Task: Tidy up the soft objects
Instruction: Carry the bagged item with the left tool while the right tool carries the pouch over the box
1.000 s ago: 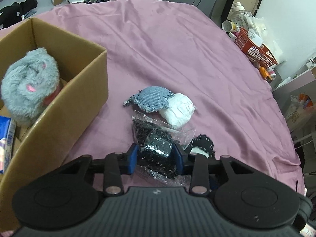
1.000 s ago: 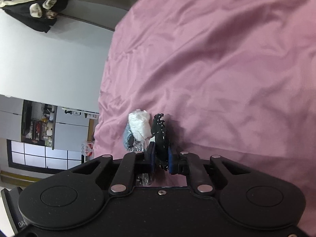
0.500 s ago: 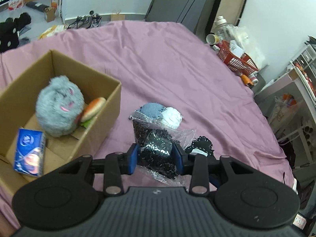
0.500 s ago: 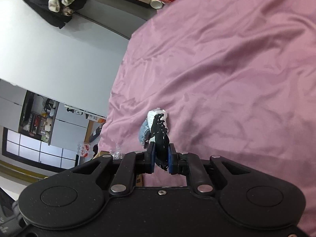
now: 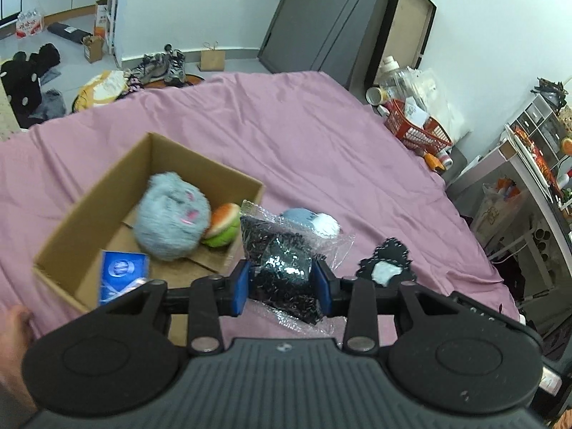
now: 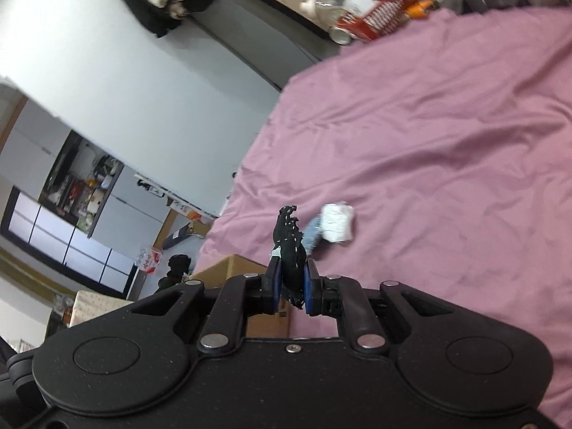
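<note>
Left wrist view: the left gripper point(image 5: 282, 282) pinches a clear bag of black pieces point(image 5: 277, 261) at centre; the right gripper point(image 6: 290, 287) clamps a black lace piece point(image 6: 289, 246), lower centre.

Left gripper point(image 5: 282, 280): jaws clamped, load between pads. Right gripper point(image 6: 290, 280): jaws pinched narrow, rolled sideways. Bare hand point(image 5: 14, 350) left of left jaws.

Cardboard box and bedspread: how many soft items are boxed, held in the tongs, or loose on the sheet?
In cardboard box: 3 (grey plush, burger toy, blue packet)
Held: 2 (bead bag, black patch)
Loose: 2 (denim patch, white pouch)
Total: 7
</note>
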The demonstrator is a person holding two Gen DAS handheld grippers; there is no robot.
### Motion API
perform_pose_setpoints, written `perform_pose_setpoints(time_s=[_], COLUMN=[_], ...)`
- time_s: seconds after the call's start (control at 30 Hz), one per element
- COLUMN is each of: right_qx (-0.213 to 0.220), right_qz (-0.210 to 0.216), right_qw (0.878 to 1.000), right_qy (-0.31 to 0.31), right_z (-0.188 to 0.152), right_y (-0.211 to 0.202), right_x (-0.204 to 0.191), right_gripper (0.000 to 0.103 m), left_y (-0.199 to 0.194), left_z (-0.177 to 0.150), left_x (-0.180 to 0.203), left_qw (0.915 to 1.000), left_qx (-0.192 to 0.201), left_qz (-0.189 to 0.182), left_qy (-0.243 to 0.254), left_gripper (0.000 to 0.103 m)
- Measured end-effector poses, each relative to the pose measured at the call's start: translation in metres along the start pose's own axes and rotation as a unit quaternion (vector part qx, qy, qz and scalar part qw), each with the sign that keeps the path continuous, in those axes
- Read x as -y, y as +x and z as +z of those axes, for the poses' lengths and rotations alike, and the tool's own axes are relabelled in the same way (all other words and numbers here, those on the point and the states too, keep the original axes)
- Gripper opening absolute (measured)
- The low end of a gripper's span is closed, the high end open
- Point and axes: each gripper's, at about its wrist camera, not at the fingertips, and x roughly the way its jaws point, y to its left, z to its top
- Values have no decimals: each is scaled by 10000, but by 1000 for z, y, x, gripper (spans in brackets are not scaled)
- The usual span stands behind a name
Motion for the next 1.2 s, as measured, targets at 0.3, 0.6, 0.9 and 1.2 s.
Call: perform_pose_setpoints(time_s=[0.3,0.6,0.9,1.2], right_qx=[48,36,-58,-184], right_qz=[88,98,67,-101], right_qw=[9989,9963,9941,9920], right_qy=[-461,-847,-1080,-1249], right_z=[-12,-27,-43,-55], right_y=[-7,-1,11,25], right_x=[-37,-68,-100,-118], right_gripper=[12,12,13,13], left_y=[-26,-34,-27,-12], left_z=[7,10,10,10], left_x=[-37,-71,-90,-108], left_qw=[9998,9989,9978,9949], left_qx=[121,127,67,-158], left_qz=[68,54,-60,-236], left_qy=[-165,-458,-660,-967], left_gripper=[37,37,38,53])
